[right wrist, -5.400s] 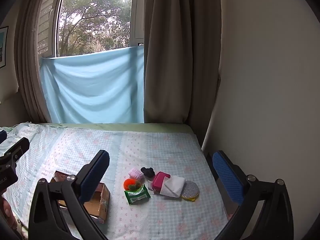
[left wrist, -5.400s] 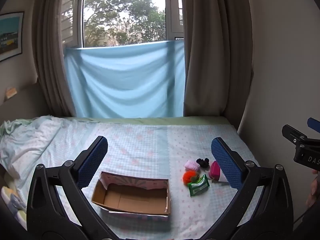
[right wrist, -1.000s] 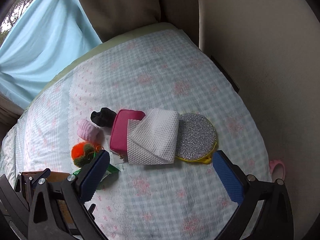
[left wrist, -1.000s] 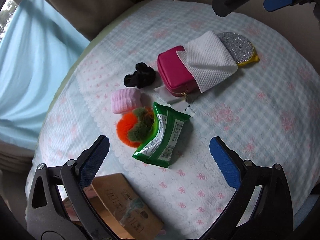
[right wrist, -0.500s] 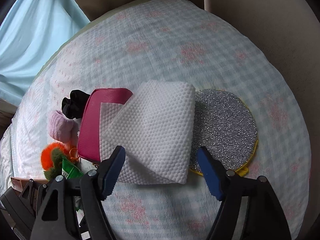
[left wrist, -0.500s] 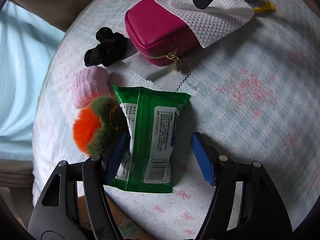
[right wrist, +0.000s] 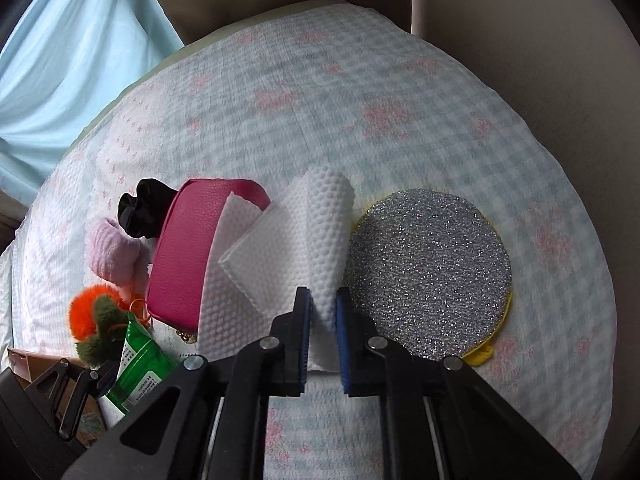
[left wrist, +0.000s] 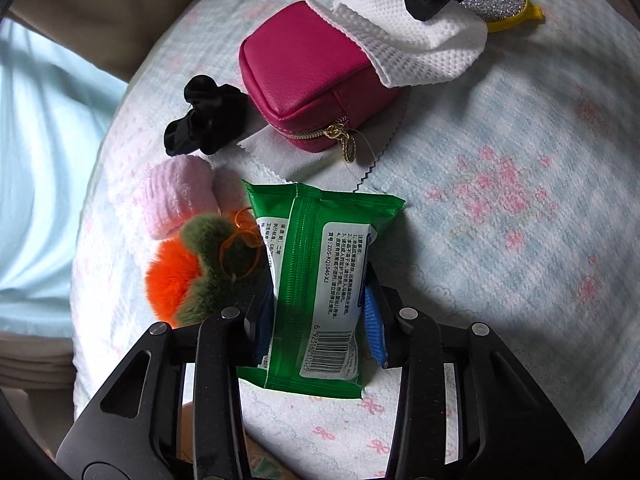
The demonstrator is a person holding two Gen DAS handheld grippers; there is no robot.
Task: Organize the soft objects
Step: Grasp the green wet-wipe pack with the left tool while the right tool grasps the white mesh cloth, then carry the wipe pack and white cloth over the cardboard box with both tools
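A green wipes pack (left wrist: pixel 316 248) lies on the checked bedspread (left wrist: pixel 500 220). My left gripper (left wrist: pixel 318 280) is closing on it, and both blue pads press its sides. My right gripper (right wrist: pixel 321 296) is shut on the near edge of a white dimpled cloth (right wrist: pixel 280 256), which bunches up between the pads. That cloth drapes over a pink zip pouch (right wrist: pixel 188 248) and touches a silver glitter disc (right wrist: pixel 428 268). Beside the pack sit an orange-and-green pompom (left wrist: pixel 188 276), a pink fuzzy roll (left wrist: pixel 180 196) and a black scrunchie (left wrist: pixel 204 120).
A grey zigzag-edged cloth (left wrist: pixel 304 164) lies under the pouch. A cardboard box (right wrist: pixel 20 364) shows at the lower left, behind the left gripper (right wrist: pixel 80 384). A beige wall (right wrist: pixel 540 20) borders the bed on the right, and a blue sheet (right wrist: pixel 60 60) hangs at the far left.
Both grippers dropped down onto the bed. The left jaws narrowed around the green pack and the right jaws shut on the white cloth, folding its edge upward.
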